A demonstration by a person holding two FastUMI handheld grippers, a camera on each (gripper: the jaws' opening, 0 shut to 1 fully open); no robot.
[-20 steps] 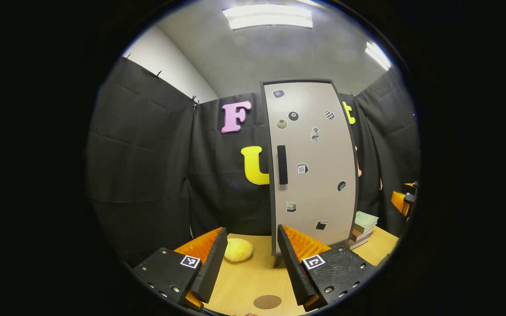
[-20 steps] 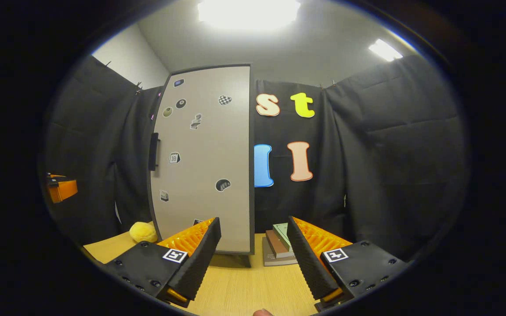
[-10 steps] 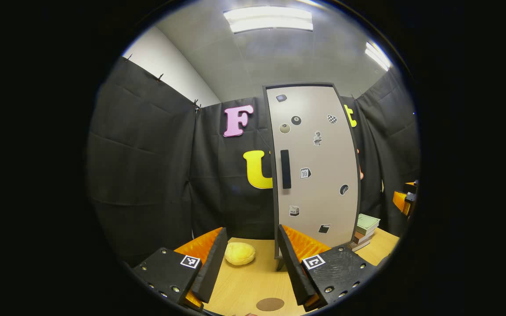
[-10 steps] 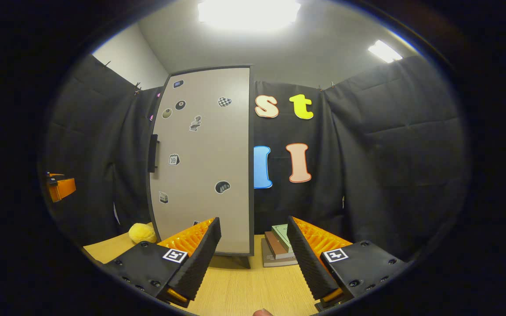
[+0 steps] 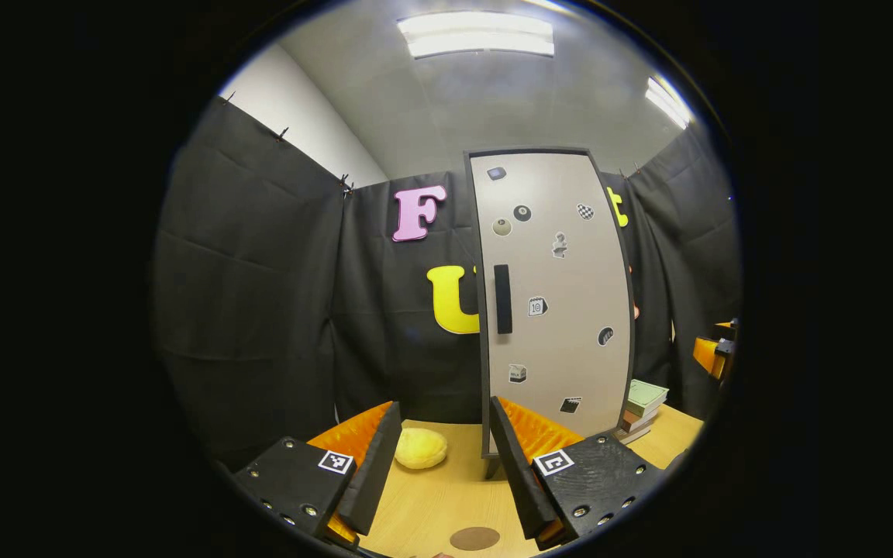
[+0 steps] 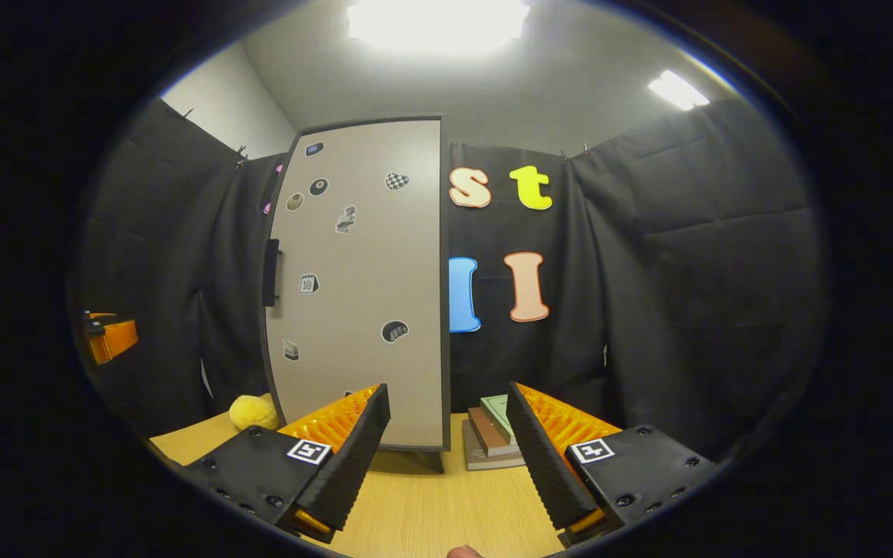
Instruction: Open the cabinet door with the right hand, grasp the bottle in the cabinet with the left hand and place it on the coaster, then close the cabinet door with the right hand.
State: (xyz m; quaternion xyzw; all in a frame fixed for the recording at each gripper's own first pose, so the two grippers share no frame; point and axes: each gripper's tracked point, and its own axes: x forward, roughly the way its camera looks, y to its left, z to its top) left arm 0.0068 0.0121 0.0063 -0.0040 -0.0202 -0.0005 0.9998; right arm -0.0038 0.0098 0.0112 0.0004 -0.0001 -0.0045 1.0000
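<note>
While both grippers hover, little apparently changed.

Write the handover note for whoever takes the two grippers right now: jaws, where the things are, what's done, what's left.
Left gripper: jaws open, holding nothing, above the table.
Right gripper: jaws open, holding nothing, facing the cabinet door's right edge.
Cabinet door: shut, its handle on the left edge, untouched.
Bottle: presumably behind the shut door.
Coaster: bare, on the table just ahead of the left gripper.
Also there: a yellow soft thing left of the cabinet, a stack of books to its right.
Done: nothing yet.
Left: open the door with the right gripper, move the bottle to the coaster with the left, close the door.
</note>
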